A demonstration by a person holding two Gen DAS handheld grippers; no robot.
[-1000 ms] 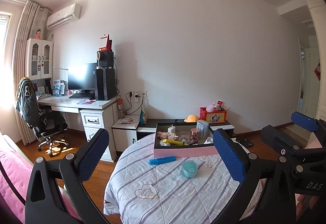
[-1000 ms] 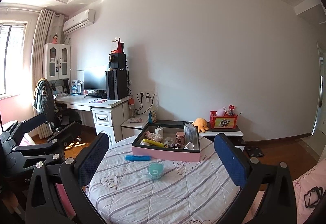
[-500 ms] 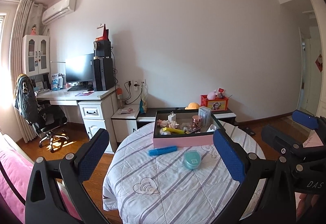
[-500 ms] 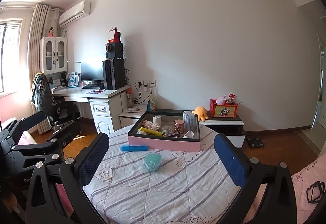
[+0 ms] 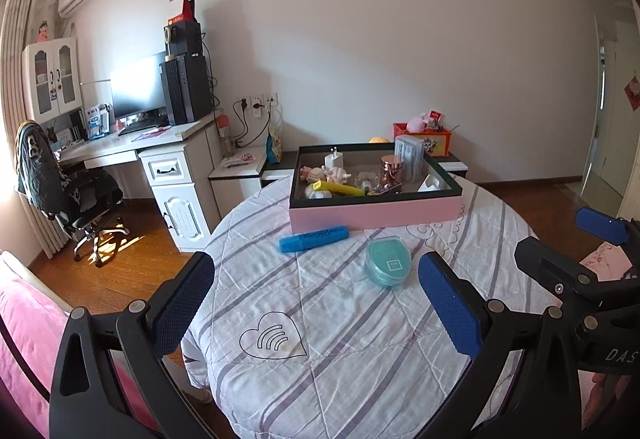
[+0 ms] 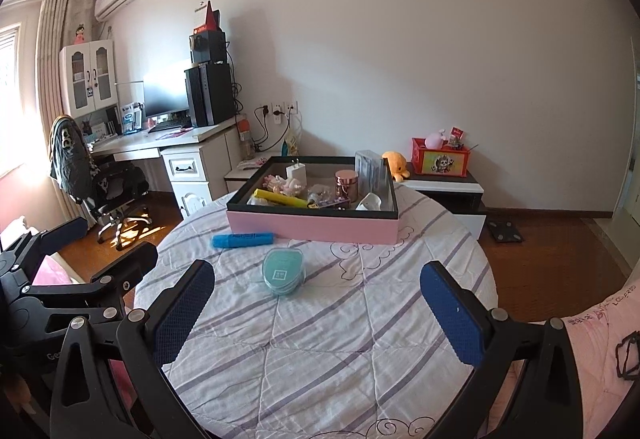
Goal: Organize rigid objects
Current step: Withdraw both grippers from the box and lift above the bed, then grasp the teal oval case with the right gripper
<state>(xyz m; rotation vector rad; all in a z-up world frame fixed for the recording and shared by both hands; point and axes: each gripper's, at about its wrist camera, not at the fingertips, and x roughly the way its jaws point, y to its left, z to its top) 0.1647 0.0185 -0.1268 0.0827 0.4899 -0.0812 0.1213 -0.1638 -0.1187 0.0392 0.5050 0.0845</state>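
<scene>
A pink box point(image 5: 376, 213) point(image 6: 312, 227) with a dark rim stands at the far side of a round table point(image 5: 320, 379) point(image 6: 320, 359) covered by a striped cloth. It holds several small items, among them a yellow marker point(image 5: 340, 189) and a copper jar point(image 6: 346, 183). In front of it lie a blue marker point(image 5: 314, 238) point(image 6: 243, 240) and a teal round case point(image 5: 389, 263) point(image 6: 283, 271). My left gripper point(image 5: 316, 309) hovers open over the near cloth, and my right gripper point(image 6: 318, 313) is open too. Nothing sits between either pair of fingers.
A white desk point(image 5: 160, 143) with a monitor and an office chair point(image 5: 76, 195) stand at the left. A low cabinet with a red toy box point(image 6: 440, 161) sits behind the table. Wooden floor surrounds the table; pink fabric point(image 5: 24, 339) lies at the left edge.
Both grippers have come closer to the table and tilted downward, so the box, blue marker and teal case appear larger and nearer. The jaws stay open.
</scene>
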